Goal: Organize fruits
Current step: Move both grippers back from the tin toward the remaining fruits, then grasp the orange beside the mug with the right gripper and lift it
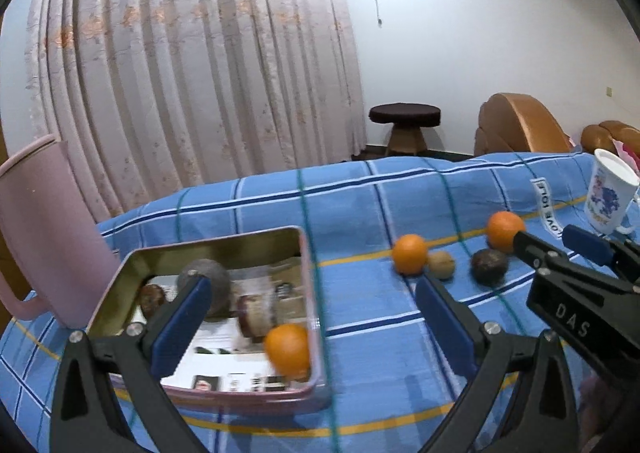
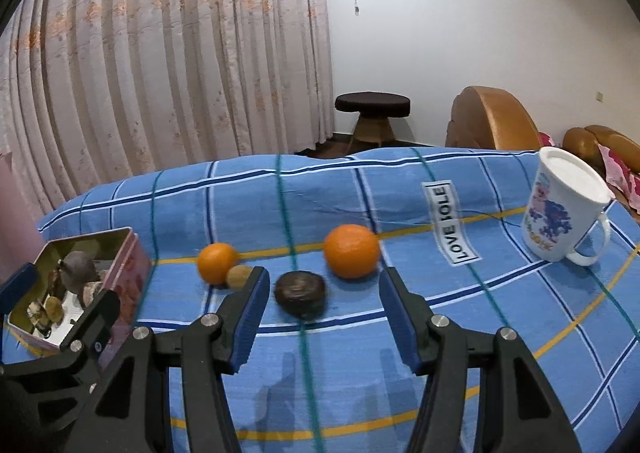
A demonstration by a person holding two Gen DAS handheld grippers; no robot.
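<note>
A blue checked cloth (image 2: 400, 333) covers the surface, before pale pleated curtains (image 2: 160, 73) and a white wall. The left gripper (image 1: 312, 301) gapes empty over the rectangular gold-lined tin (image 1: 224, 241) holding one orange (image 1: 288, 351). The right gripper (image 2: 322, 285), part-open, grips nothing; the dark round fruit (image 2: 300, 293) lies between its tips.

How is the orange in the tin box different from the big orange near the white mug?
The orange in the tin lies inside the tin box beside other fruit; the big orange sits out on the blue cloth. The orange in the tin is already sorted; the big orange still waits, near the dark fruit. Both are round, bright orange and held by no gripper.
</note>
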